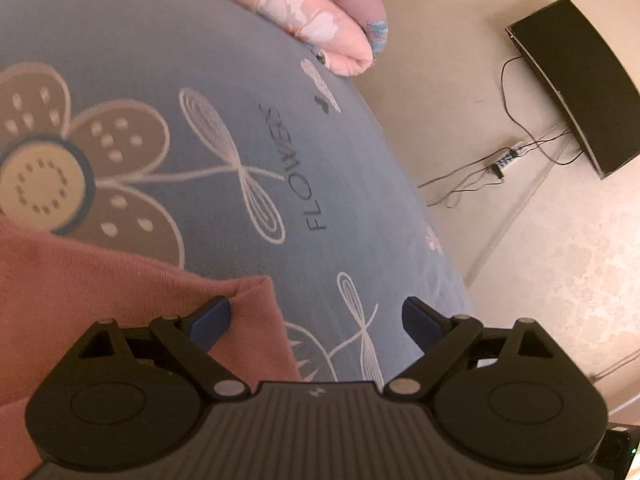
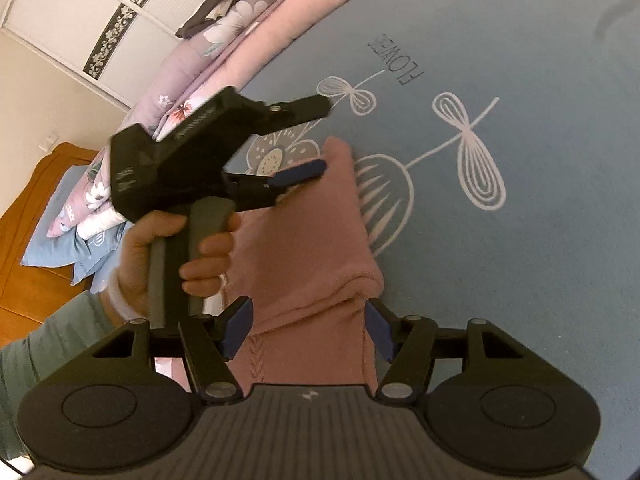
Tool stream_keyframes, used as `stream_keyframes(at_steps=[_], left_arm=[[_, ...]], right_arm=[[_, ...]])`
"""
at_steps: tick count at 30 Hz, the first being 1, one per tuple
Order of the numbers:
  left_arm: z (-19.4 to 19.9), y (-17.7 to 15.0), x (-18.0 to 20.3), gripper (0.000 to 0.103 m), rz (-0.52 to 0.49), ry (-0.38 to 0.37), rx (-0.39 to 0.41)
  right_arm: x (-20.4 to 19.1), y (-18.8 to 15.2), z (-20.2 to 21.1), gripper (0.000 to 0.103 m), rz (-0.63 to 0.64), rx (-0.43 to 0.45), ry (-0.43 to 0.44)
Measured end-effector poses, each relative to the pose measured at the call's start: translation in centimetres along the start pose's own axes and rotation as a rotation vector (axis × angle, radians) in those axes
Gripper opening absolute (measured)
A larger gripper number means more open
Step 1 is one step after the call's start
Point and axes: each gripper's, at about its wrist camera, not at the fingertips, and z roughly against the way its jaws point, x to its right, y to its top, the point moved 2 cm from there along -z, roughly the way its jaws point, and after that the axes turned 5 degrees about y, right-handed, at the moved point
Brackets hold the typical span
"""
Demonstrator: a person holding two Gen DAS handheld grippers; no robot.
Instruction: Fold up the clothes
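One pink sweater (image 2: 308,248) on the blue floral bedsheet (image 1: 200,60); two grippers: left gripper (image 1: 316,322) spread wide, right gripper (image 2: 308,330) open astride a fold.

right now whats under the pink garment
Under the pink garment lies the blue flower-print bedsheet. A printed flower stem runs beneath its edge; the covered print cannot be seen. Both grippers, left and right, are open.

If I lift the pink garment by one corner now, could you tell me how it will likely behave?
The pink garment will probably droop limply: it already bunches in soft folds on the bedsheet. Its knit looks light, and likely grippy enough not to slip. It lies between the right hand-held gripper jaws, which stand open.
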Motion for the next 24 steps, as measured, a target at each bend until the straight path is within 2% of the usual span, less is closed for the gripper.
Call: stream_keyframes(at_steps=[2, 5, 9, 14, 19, 21, 24], left_arm=[[0.6, -0.1, 1.3, 0.093, -0.054, -0.01, 0.024], [-0.3, -0.1, 2.2, 0.093, -0.098, -0.008, 0.015], [-1.7, -0.4, 1.1, 0.093, -0.058, 0.023, -0.021], [4.7, -1.4, 2.3, 0.093, -0.099, 0.056, 0.054], [11.8, -5.3, -0.9, 0.093, -0.057, 0.179, 0.123], [14.4, -6.8, -3.3, 0.093, -0.007, 0.221, 0.168], [17.7, -8.7, -7.2, 0.093, 0.164, 0.201, 0.235]], right_arm=[[-0.2, 0.2, 0.2, 0.067, 0.004, -0.003, 0.008], [-0.7, 0.4, -0.2, 0.068, 0.027, -0.016, 0.009], [-1.4, 0.5, -0.7, 0.068, 0.048, -0.028, 0.003], [-2.1, 0.5, -0.6, 0.068, 0.048, -0.035, -0.001], [-3.1, 0.5, -1.3, 0.071, 0.079, -0.06, -0.004], [-3.5, 0.5, -1.8, 0.072, 0.089, -0.067, -0.003], [-3.8, 0.1, -2.4, 0.073, 0.097, -0.084, 0.002]])
